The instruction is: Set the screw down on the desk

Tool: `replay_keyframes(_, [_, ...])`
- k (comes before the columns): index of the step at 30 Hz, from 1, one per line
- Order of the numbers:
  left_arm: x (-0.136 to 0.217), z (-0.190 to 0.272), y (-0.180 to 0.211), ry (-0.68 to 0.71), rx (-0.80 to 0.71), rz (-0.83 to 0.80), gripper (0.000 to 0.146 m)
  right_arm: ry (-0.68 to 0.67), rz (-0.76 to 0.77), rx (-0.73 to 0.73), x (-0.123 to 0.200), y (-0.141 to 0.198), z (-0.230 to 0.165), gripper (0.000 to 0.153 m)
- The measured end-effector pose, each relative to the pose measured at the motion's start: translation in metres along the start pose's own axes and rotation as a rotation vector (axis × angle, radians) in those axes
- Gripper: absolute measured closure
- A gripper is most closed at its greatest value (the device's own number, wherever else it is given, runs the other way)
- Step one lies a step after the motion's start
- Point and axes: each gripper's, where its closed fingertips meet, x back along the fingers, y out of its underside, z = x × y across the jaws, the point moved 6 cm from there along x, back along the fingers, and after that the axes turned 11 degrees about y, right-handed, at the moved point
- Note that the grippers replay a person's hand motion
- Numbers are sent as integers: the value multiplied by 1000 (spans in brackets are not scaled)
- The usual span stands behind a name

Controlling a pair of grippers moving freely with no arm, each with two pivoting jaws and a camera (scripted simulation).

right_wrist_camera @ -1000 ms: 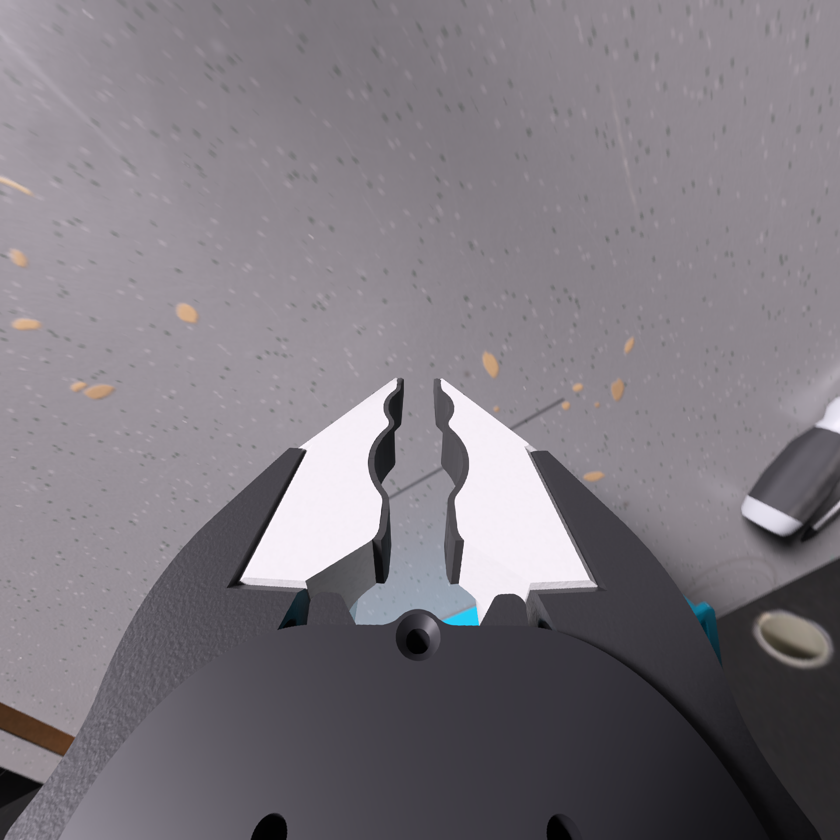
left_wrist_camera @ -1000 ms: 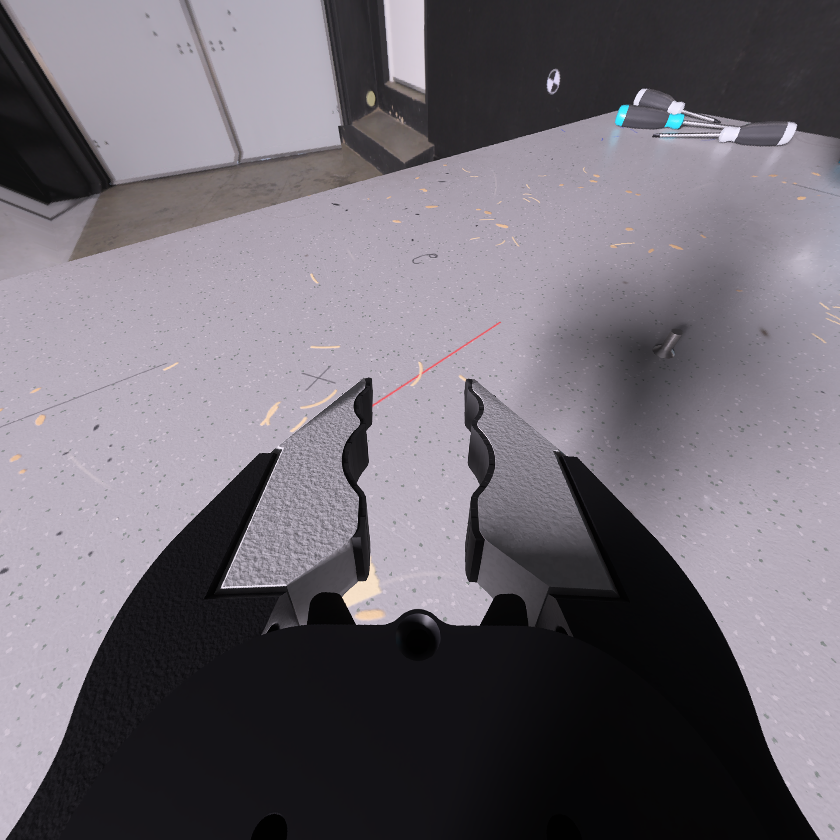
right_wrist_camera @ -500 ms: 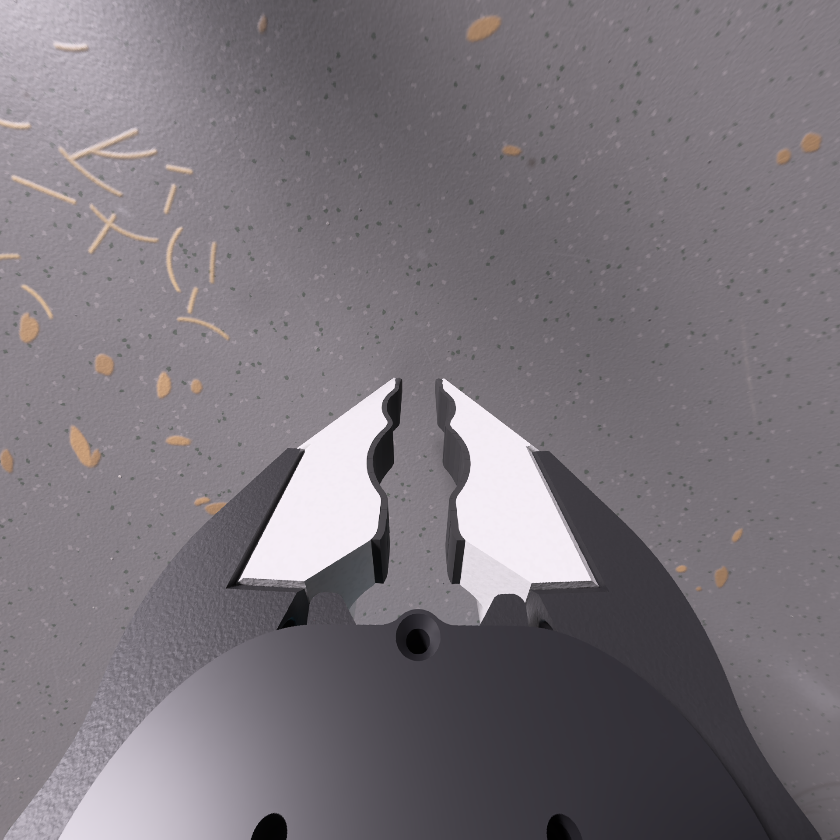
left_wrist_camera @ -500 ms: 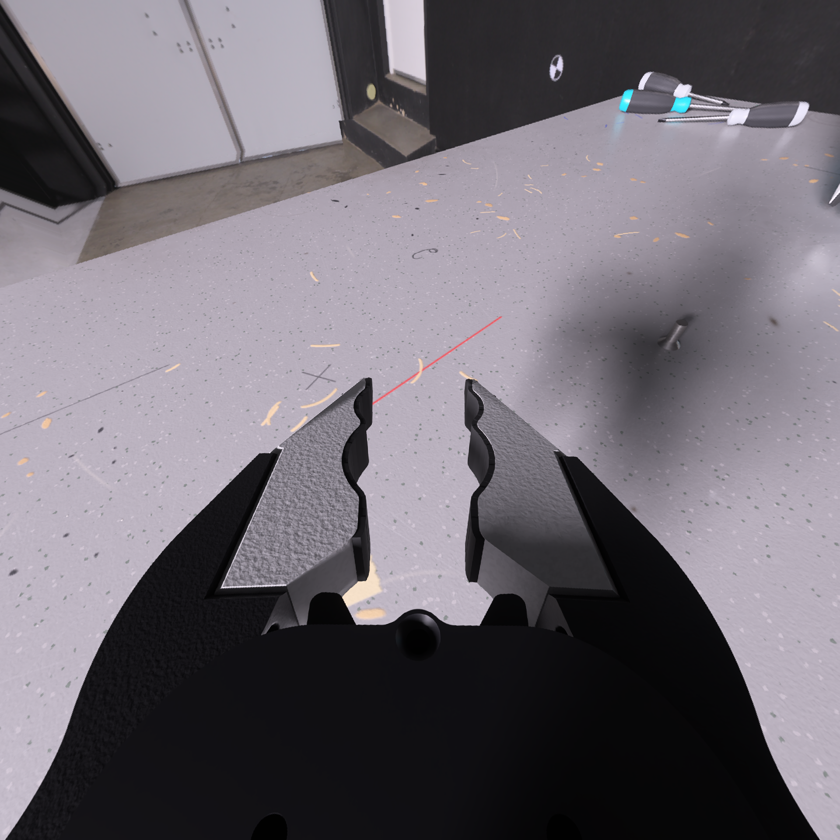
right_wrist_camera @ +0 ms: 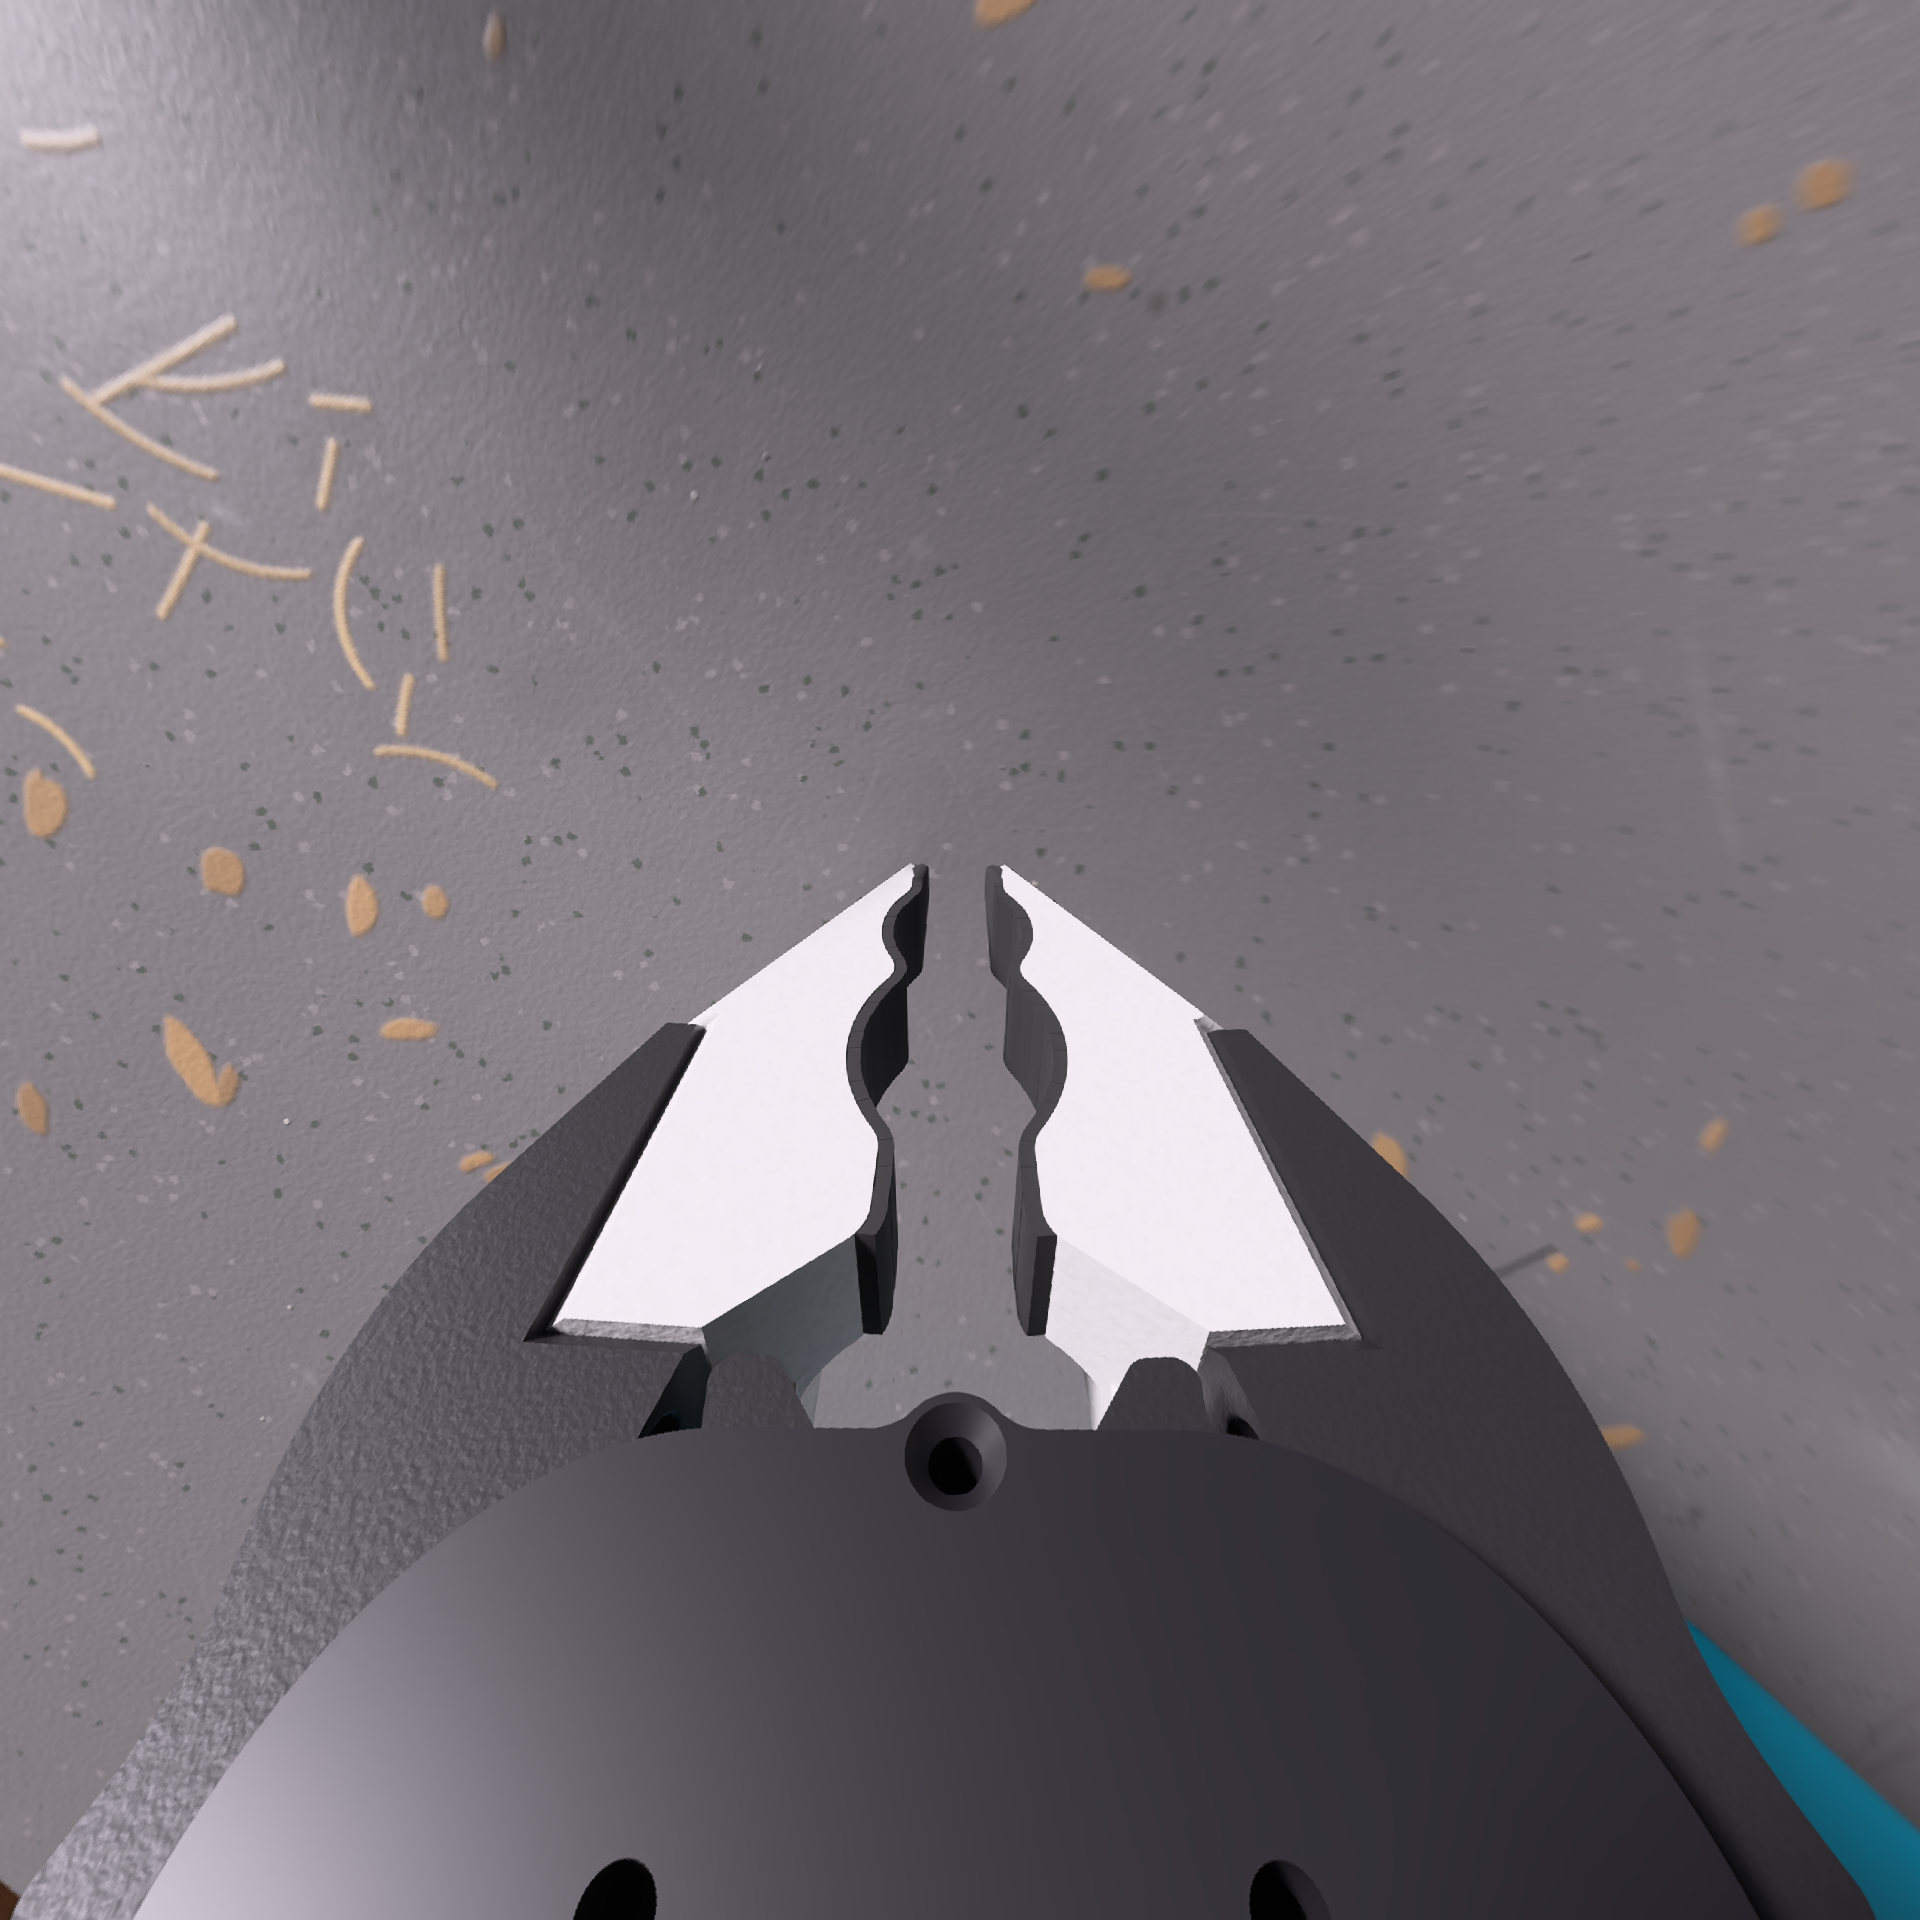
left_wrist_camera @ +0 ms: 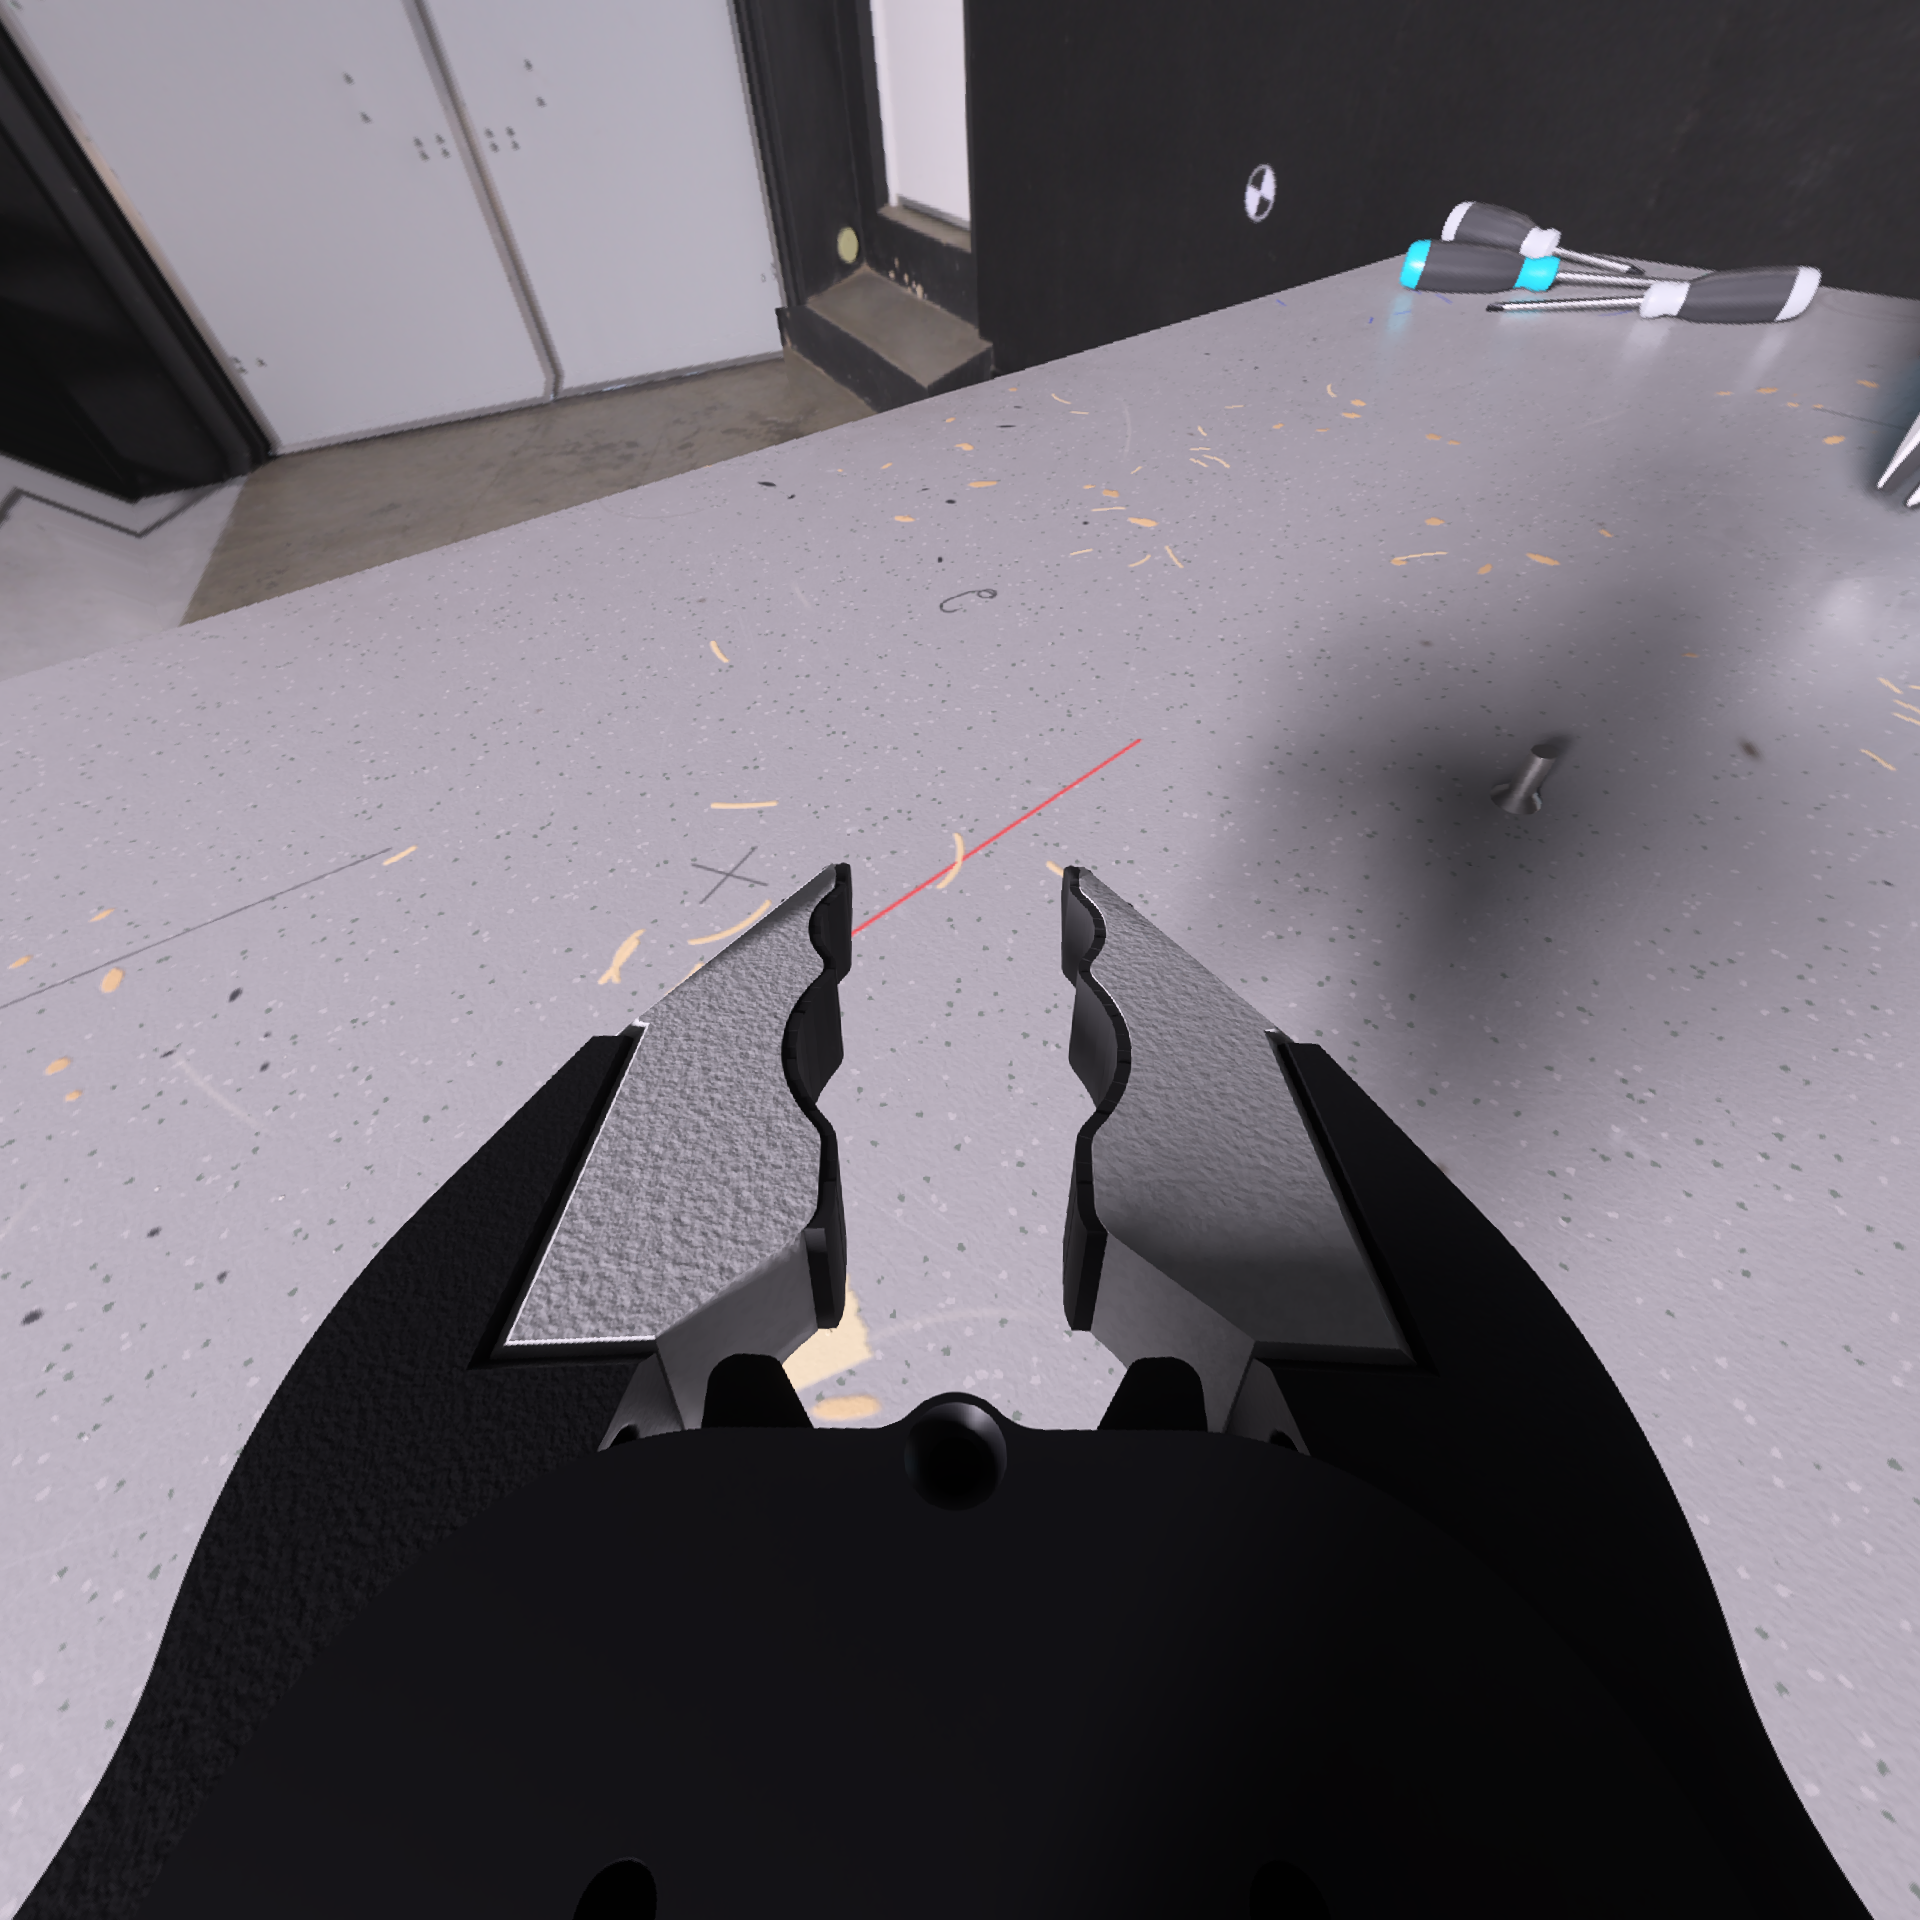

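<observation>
The screw (left_wrist_camera: 1525, 779), small and metallic, lies on the grey speckled desk (left_wrist_camera: 416, 1091) in a dark shadow, ahead and to the right of my left gripper (left_wrist_camera: 956, 883). The left gripper is open and empty, low over the desk, well apart from the screw. My right gripper (right_wrist_camera: 957, 883) points down at the desk (right_wrist_camera: 1247, 520); its jaws stand a narrow gap apart with nothing between them. Its fingertips (left_wrist_camera: 1907, 473) show at the right edge of the left wrist view, above and beyond the screw. The right wrist view does not show the screw.
Three screwdrivers (left_wrist_camera: 1621, 281) with grey, white and teal handles lie at the desk's far right corner. Wood shavings (right_wrist_camera: 260, 540) are scattered on the desk. A thin red line (left_wrist_camera: 1018, 821) is marked ahead of the left gripper. A teal object (right_wrist_camera: 1787, 1766) shows at the lower right.
The right gripper has swung across the desk away from the screwdrivers, and its jaw gap has narrowed a little. The left gripper has barely moved. The screw stays on the desk.
</observation>
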Motion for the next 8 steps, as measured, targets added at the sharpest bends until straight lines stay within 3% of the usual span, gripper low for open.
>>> replay_keyframes(4, [-1,3,-2,37,-8,3,106,140,113,-47,47,-15,13,142])
replay_keyframes(8, [-4,8,-9,101,-37,47,106,356,311,-35,106,-59,7,142])
